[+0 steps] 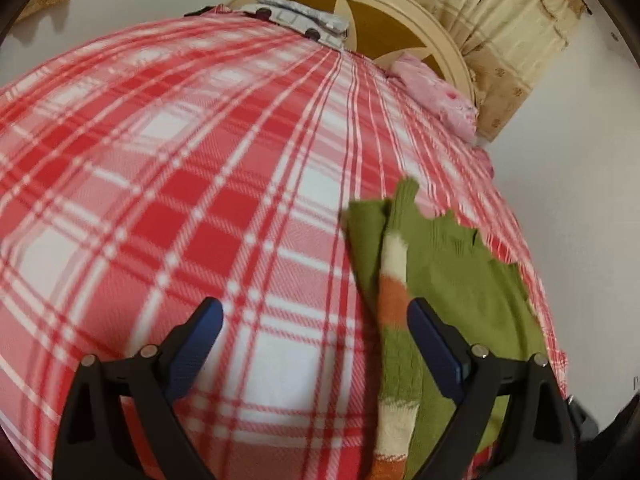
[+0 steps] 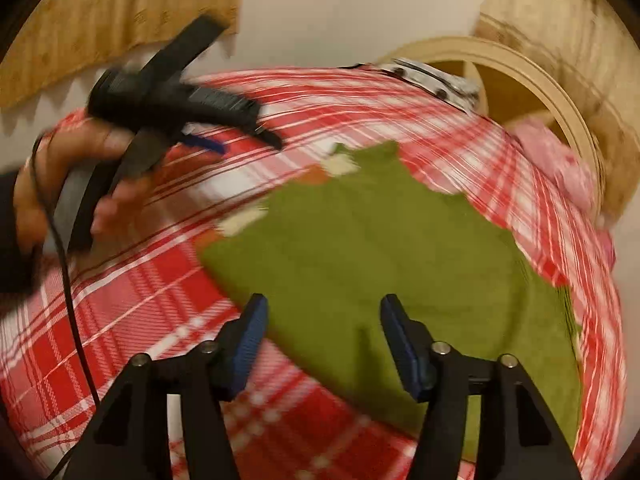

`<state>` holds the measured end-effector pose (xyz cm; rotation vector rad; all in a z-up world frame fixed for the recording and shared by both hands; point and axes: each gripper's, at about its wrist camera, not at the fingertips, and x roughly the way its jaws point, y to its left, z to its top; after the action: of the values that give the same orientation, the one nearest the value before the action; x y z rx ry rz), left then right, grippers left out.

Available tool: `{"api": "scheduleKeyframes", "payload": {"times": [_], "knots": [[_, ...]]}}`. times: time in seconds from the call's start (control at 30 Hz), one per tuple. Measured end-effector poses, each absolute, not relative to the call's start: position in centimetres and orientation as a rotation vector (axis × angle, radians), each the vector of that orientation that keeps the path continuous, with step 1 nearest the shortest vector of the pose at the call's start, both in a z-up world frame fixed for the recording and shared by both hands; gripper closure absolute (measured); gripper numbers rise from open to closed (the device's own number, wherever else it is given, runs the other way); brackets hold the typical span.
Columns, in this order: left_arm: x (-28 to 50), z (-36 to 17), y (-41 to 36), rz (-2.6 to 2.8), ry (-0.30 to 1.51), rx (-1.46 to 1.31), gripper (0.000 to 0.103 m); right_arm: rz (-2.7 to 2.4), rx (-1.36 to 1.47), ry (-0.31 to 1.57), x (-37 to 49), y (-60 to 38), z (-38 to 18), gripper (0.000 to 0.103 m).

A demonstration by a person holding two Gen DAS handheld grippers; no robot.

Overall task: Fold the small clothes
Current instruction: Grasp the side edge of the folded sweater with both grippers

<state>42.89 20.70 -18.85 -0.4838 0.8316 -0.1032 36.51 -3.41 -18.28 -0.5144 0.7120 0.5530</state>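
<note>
On one plaid bedspread, one green sweater, two pillows.

I see a green ribbed knit sweater, soft and matt, on a woven red-and-white plaid cloth. My gripper fingers carry ridged blue pads on matt black plastic with shiny metal pins. The headboard looks like smooth painted wood.
</note>
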Motion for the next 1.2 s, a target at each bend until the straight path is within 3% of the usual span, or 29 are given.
{"api": "scheduleKeyframes", "payload": {"times": [0.37, 1.0, 1.13, 1.2], "knots": [[46.9, -18.9, 18.8, -0.212, 0.831, -0.373, 0.007, 0.593, -0.708, 0.648, 34.7, 4.2, -20.5, 0.043], [51.4, -20.4, 16.6, -0.311, 0.864, -0.374, 0.011, 0.568, -0.714, 0.652, 35.5, 5.4, -21.9, 0.043], [51.8, -20.5, 16.4, -0.302, 0.856, -0.364, 0.016, 0.570, -0.724, 0.647, 35.5, 5.6, -22.0, 0.053], [51.9, -20.6, 16.2, -0.299, 0.858, -0.353, 0.029, 0.574, -0.728, 0.646, 35.3, 5.7, -22.1, 0.063]]}}
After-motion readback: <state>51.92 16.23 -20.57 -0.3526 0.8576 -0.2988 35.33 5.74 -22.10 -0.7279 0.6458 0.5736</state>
